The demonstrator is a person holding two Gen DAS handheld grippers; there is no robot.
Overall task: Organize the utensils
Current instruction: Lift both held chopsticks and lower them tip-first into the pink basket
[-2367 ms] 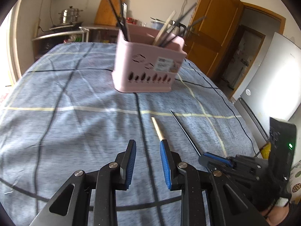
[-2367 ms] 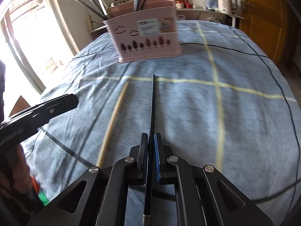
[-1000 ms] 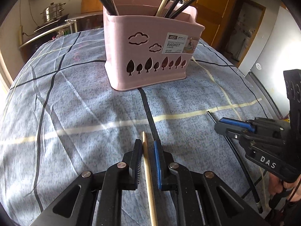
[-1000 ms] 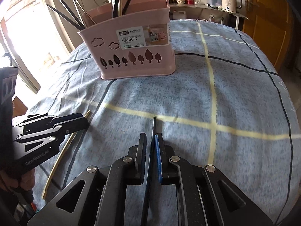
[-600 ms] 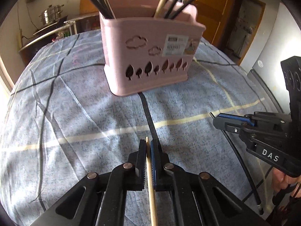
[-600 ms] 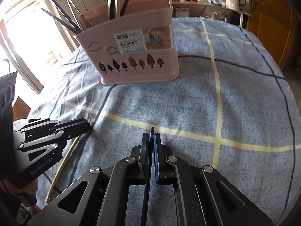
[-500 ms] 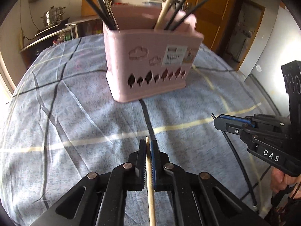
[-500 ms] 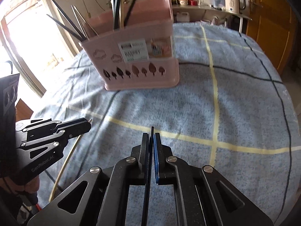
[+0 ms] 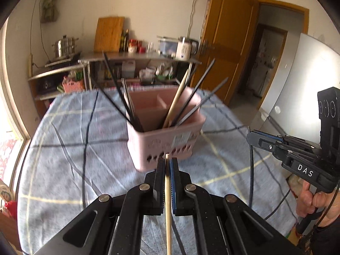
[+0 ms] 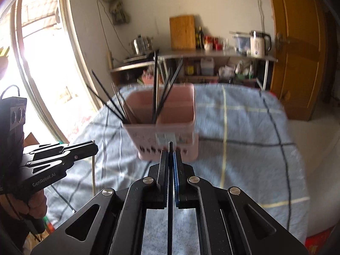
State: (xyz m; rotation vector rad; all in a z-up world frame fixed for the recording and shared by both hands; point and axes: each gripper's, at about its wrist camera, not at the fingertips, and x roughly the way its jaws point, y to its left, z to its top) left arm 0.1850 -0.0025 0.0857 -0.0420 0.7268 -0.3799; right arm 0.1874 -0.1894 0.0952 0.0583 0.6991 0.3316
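Observation:
A pink utensil basket (image 9: 165,140) stands on the blue checked tablecloth, with several black chopsticks and one wooden one leaning in it; it also shows in the right wrist view (image 10: 167,133). My left gripper (image 9: 167,162) is shut on a wooden chopstick (image 9: 167,201), lifted above the cloth and pointing at the basket. My right gripper (image 10: 170,155) is shut on a black chopstick (image 10: 170,191), also lifted. The right gripper shows in the left wrist view (image 9: 250,136), its chopstick hanging down. The left gripper shows in the right wrist view (image 10: 93,148).
The table (image 9: 63,148) is covered by the blue cloth with black and yellow lines. Behind it stands a metal shelf (image 9: 138,57) with a pot, kettle and bottles. A wooden door (image 10: 297,53) is at the right, a bright window (image 10: 42,53) at the left.
Both grippers have risen from the cloth with their chopsticks. The basket is now seen from above, with its inside visible. The left gripper closed on the wooden chopstick earlier.

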